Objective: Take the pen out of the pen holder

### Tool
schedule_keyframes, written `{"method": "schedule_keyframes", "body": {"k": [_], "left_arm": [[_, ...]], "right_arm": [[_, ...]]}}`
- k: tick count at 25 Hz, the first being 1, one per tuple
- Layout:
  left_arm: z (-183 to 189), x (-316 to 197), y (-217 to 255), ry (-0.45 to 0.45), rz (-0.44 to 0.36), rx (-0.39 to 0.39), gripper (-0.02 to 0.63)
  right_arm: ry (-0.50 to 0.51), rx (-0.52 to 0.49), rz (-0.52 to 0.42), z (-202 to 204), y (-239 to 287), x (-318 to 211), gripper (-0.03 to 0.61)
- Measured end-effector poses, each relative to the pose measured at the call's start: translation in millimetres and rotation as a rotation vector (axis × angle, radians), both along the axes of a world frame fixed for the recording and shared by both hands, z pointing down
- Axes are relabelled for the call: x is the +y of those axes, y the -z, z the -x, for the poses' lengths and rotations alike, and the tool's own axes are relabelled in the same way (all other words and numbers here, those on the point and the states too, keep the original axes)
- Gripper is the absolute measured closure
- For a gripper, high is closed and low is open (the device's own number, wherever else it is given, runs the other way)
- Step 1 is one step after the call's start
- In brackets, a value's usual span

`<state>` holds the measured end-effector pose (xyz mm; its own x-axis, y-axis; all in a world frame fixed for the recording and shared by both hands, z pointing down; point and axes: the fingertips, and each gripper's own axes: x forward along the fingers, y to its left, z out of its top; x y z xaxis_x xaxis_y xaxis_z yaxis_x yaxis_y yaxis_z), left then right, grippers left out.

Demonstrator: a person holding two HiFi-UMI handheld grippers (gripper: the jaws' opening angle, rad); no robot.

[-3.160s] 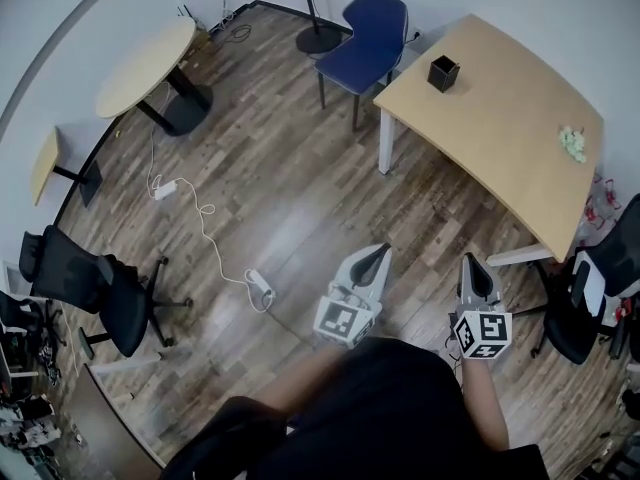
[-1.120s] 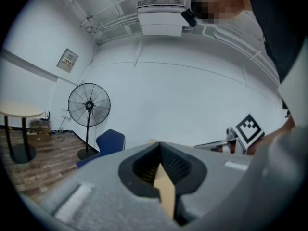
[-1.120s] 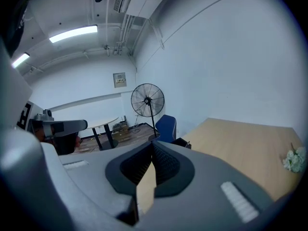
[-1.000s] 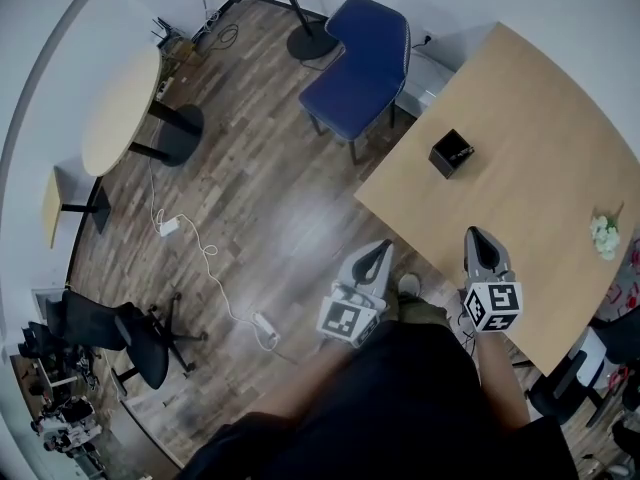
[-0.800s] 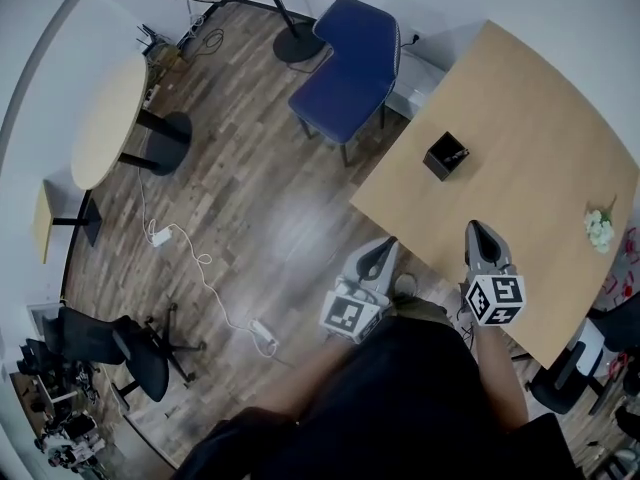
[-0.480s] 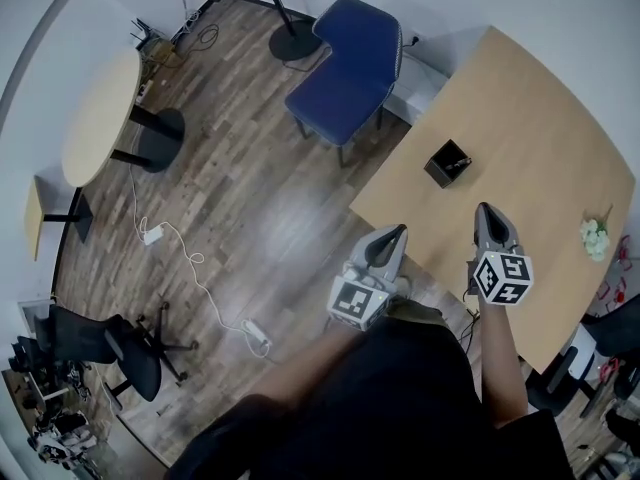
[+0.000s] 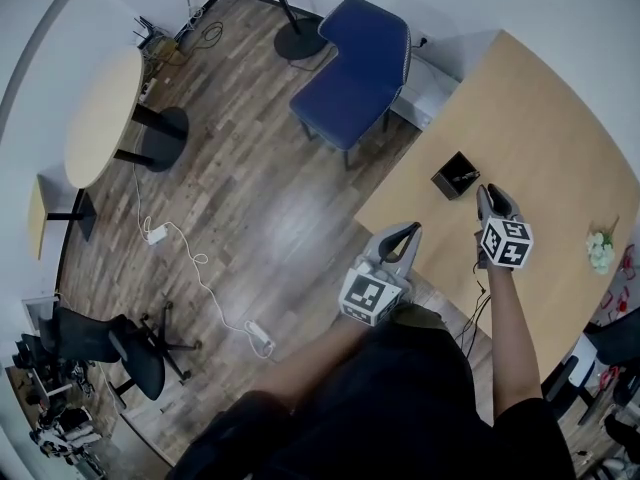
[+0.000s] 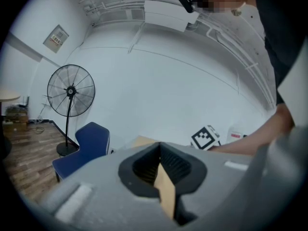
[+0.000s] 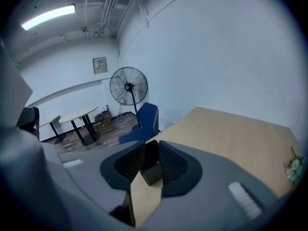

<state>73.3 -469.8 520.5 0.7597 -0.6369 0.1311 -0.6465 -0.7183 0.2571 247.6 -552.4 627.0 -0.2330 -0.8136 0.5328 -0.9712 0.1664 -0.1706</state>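
A black square pen holder [image 7: 456,176] stands on the light wooden table [image 7: 545,108], and a thin pale pen [image 7: 464,174] shows inside it. My right gripper [image 7: 489,196] hovers just right of the holder, pointing down at it. Its jaws have just been opening and now stand apart, with nothing between the pads. In the right gripper view the pen holder [image 9: 153,172] shows through the gap of the right gripper [image 9: 151,146], a little ahead. My left gripper [image 7: 404,234] hangs at the table's near edge with its tips together; in the left gripper view that left gripper [image 8: 160,149] holds nothing.
A blue chair [image 7: 355,63] stands by the table's left end, with a fan base [image 7: 298,40] behind it. Small white flowers [image 7: 600,254] lie at the table's right. A round table [image 7: 100,113], an office chair [image 7: 120,343] and a cable with a power strip [image 7: 257,334] are on the wooden floor.
The table and pen holder have come closer. Both grippers moved forward, the right one up beside the holder. The right jaws now stand apart.
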Motion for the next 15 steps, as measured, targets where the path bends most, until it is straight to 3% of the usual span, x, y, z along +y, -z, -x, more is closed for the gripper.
{"method": "schedule_keyframes", "body": {"k": [5,15], "left_arm": [[-5,-5,-17,0.008,0.046,-0.006,0.611],[-6,-2,-31,0.023,0.083,-0.014,0.611]], "right_arm": [[0.045,0.02,0.106,-14,-47,-26,0.443],[0.087,0.066,0.171,-18,-89,-61,0.436]]}}
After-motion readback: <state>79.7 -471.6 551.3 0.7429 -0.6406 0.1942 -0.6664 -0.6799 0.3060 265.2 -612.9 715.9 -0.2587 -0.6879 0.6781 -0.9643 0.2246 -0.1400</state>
